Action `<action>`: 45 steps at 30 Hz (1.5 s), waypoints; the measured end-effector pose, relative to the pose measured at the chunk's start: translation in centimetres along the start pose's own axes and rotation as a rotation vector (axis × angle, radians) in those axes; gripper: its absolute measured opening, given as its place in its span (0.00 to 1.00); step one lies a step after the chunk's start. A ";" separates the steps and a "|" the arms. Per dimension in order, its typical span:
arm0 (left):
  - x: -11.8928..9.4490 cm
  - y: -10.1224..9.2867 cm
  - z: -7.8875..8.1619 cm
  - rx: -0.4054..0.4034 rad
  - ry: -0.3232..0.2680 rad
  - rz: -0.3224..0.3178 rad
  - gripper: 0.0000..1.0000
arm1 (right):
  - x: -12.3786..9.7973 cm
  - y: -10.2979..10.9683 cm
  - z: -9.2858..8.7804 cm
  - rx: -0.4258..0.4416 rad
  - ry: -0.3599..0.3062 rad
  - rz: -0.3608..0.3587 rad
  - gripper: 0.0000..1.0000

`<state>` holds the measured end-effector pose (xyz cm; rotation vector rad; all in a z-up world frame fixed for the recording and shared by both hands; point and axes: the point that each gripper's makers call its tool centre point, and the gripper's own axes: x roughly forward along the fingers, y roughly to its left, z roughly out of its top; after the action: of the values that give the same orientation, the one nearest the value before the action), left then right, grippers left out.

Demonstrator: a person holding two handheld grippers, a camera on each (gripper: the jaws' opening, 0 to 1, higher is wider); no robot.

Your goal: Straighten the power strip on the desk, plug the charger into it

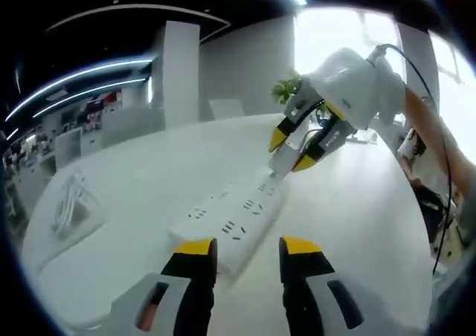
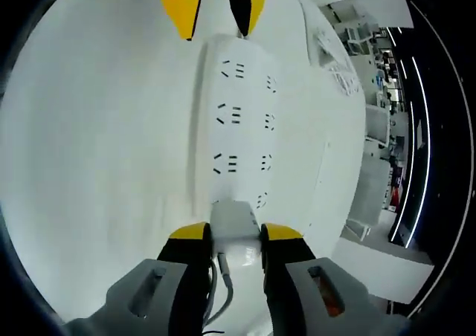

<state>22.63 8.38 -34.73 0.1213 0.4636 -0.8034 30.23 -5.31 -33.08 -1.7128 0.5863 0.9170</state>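
A long white power strip (image 1: 236, 215) lies flat on the white desk (image 1: 357, 224), running away from my left gripper (image 1: 248, 247). That gripper is open, its yellow-tipped jaws at the strip's near end with nothing between them. My right gripper (image 1: 291, 152) reaches in from the upper right, shut on a white charger (image 1: 282, 162) at the strip's far end. In the right gripper view the charger (image 2: 235, 228) sits clamped in my right gripper (image 2: 235, 236) over the last sockets of the strip (image 2: 238, 120). Its cable (image 2: 223, 280) trails back. The left gripper (image 2: 216, 9) is at the opposite end.
A white tray with coiled cables (image 1: 71, 202) lies at the desk's left side, also seen as a tray (image 2: 335, 53) in the right gripper view. A green plant (image 1: 286, 89) stands at the far edge. A person's arm (image 1: 424, 113) comes in from the right.
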 end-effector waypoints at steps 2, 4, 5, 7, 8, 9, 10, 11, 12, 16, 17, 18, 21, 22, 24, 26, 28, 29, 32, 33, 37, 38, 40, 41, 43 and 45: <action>0.0 0.0 0.0 0.002 0.000 0.000 0.34 | 0.0 0.0 -0.1 0.008 -0.002 0.000 0.26; 0.1 -0.1 0.0 0.001 0.000 -0.001 0.34 | 0.0 0.1 -0.2 0.012 0.004 0.001 0.26; 0.1 -0.1 0.0 0.001 0.001 -0.001 0.34 | 0.0 0.1 -0.2 0.013 0.006 0.001 0.26; 0.1 -0.1 -0.1 0.004 0.005 0.000 0.34 | 0.0 0.1 -0.2 0.012 0.012 0.001 0.26; 0.2 -0.1 -0.1 0.005 0.005 -0.001 0.34 | 0.0 0.1 -0.3 0.009 0.015 0.002 0.26; 0.2 -0.2 -0.1 0.004 0.005 -0.002 0.34 | 0.0 0.1 -0.3 0.008 0.017 0.003 0.26; 0.2 -0.2 0.0 0.004 0.004 -0.002 0.34 | 0.0 0.1 -0.3 0.009 0.019 0.004 0.26; 0.1 -0.2 0.0 0.004 0.004 -0.002 0.34 | -0.1 0.1 -0.3 0.008 0.022 0.005 0.26; 0.1 -0.2 0.0 0.005 0.004 -0.001 0.34 | -0.1 0.1 -0.3 0.006 0.025 0.006 0.26; 0.1 -0.2 0.0 0.003 0.005 0.000 0.34 | -0.1 0.2 -0.2 0.002 0.032 0.008 0.26; 0.1 -0.1 0.0 0.002 0.005 0.000 0.34 | -0.2 0.2 0.0 0.006 0.031 0.011 0.26; 0.1 -0.2 0.0 0.002 0.005 0.000 0.34 | -0.2 0.2 0.1 0.008 0.031 0.013 0.26; 0.1 -0.2 0.0 0.003 0.004 -0.001 0.34 | -0.1 0.1 0.2 -0.002 0.049 0.021 0.26; 0.1 -0.2 0.0 0.002 0.003 -0.001 0.34 | -0.1 0.1 0.2 -0.005 0.054 0.023 0.26; 0.1 -0.2 0.0 0.002 0.004 0.000 0.34 | -0.1 0.2 0.3 -0.012 0.063 0.028 0.26; 0.1 -0.2 -0.1 0.003 0.006 0.002 0.34 | -0.1 0.1 0.6 -0.016 0.065 0.032 0.26; 0.1 -0.2 -0.1 0.004 0.009 0.001 0.34 | -0.1 0.0 1.0 -0.018 0.063 0.036 0.26; 0.1 -0.2 -0.1 0.005 0.009 0.000 0.34 | 0.0 0.0 1.1 -0.019 0.063 0.038 0.26; 0.1 -0.3 -0.1 0.001 0.008 -0.003 0.34 | 0.3 0.0 1.3 -0.027 0.068 0.049 0.26; 0.1 -0.2 -0.1 0.002 0.009 -0.002 0.34 | 0.5 0.0 1.4 -0.029 0.071 0.053 0.26; 0.1 -0.2 -0.1 0.001 0.007 -0.004 0.34 | 0.6 -0.2 1.1 -0.017 0.064 0.061 0.26; 0.2 -0.3 -0.1 0.002 0.008 -0.005 0.34 | 0.6 -0.2 1.0 -0.004 0.054 0.062 0.26; 0.2 -0.3 -0.2 0.003 0.011 -0.004 0.34 | 0.7 -0.3 0.7 0.039 0.018 0.059 0.26; 0.2 -0.3 -0.2 0.004 0.012 -0.004 0.34 | 0.7 -0.4 0.6 0.057 0.000 0.059 0.26; 0.3 -0.3 -0.2 0.003 0.012 -0.007 0.34 | 0.8 -0.6 0.3 0.085 -0.029 0.054 0.26; 0.3 -0.4 -0.2 0.002 0.012 -0.009 0.34 | 0.9 -0.4 0.3 0.087 -0.033 0.051 0.26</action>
<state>22.44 7.94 -35.04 0.1266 0.4749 -0.8120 30.95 -4.82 -33.61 -1.6085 0.6415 0.9414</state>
